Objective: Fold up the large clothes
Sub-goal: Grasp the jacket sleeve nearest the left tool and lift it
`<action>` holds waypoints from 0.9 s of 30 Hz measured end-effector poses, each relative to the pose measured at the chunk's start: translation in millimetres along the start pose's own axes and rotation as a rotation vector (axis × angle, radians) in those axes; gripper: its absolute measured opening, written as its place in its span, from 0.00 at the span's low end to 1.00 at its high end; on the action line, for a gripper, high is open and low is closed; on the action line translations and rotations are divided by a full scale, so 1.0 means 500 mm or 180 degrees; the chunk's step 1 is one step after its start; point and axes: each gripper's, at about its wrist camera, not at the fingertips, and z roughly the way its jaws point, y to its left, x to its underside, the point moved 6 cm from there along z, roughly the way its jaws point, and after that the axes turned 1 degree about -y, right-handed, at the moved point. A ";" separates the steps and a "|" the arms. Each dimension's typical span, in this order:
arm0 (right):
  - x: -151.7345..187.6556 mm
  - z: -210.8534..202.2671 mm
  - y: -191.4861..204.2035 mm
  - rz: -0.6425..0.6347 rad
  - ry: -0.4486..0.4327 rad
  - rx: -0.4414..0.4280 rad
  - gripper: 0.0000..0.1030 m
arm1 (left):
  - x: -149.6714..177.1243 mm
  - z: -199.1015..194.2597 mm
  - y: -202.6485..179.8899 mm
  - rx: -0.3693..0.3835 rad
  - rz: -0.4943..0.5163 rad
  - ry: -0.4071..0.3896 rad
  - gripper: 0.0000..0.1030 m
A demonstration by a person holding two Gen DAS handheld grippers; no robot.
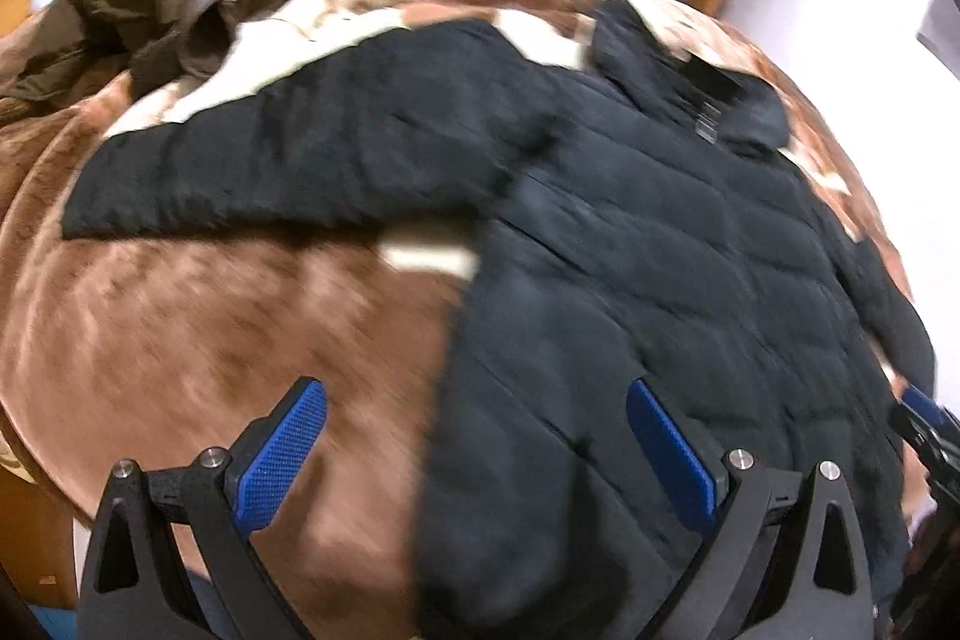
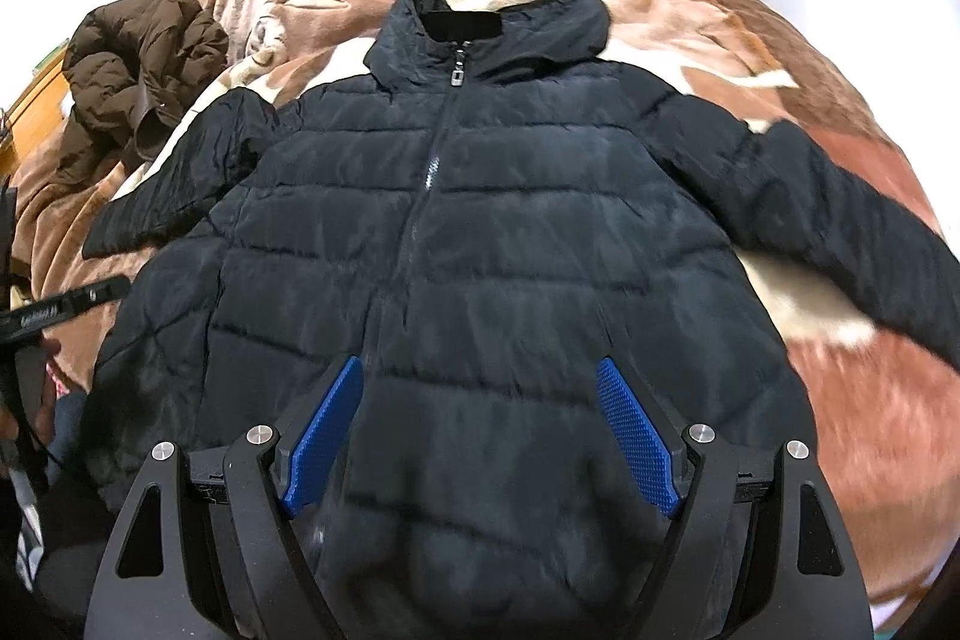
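Lying face up on the bed (image 2: 780, 58), the black puffer jacket (image 2: 456, 220) has its zip closed, its collar at the far end and its hem at the near edge, so its long axis runs straight away from both grippers; the sleeves spread out to left and right over the brown patterned blanket (image 1: 210, 328). The right gripper (image 2: 480, 436) hangs above the hem near the middle of the jacket, its blue fingers (image 2: 327, 436) spread wide and holding nothing; the left gripper (image 1: 474, 454) sits over the jacket's left edge, fingers likewise released and empty, one over the blanket and one over the cloth. The left sleeve (image 1: 270, 166) lies far and to the left of the left gripper, which is judged the nearer for folding it inward; the right sleeve (image 2: 852, 220) falls to the right gripper. The left wrist view is smeared by motion, so seams blur; the right cuff is cut off at the picture's edge. A brown coat (image 2: 138, 82) lies heaped far left.
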 end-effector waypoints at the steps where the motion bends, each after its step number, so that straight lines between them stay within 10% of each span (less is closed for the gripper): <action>1: -0.011 0.010 0.004 -0.0053 -0.0007 0.0017 0.78 | -0.018 0.012 0.029 -0.0059 -0.0084 -0.0028 0.98; 7: -0.052 0.073 0.023 -0.0223 0.0052 0.0017 0.78 | -0.095 0.076 0.189 -0.0455 -0.0483 -0.0153 0.98; 23: -0.084 0.191 -0.018 -0.0171 0.0276 0.0216 0.78 | -0.140 0.193 0.456 -0.0480 -0.1570 -0.0294 0.92; 27: -0.080 0.195 -0.027 -0.0131 0.0297 0.0241 0.78 | -0.162 0.208 0.459 -0.0554 -0.1513 -0.0321 0.66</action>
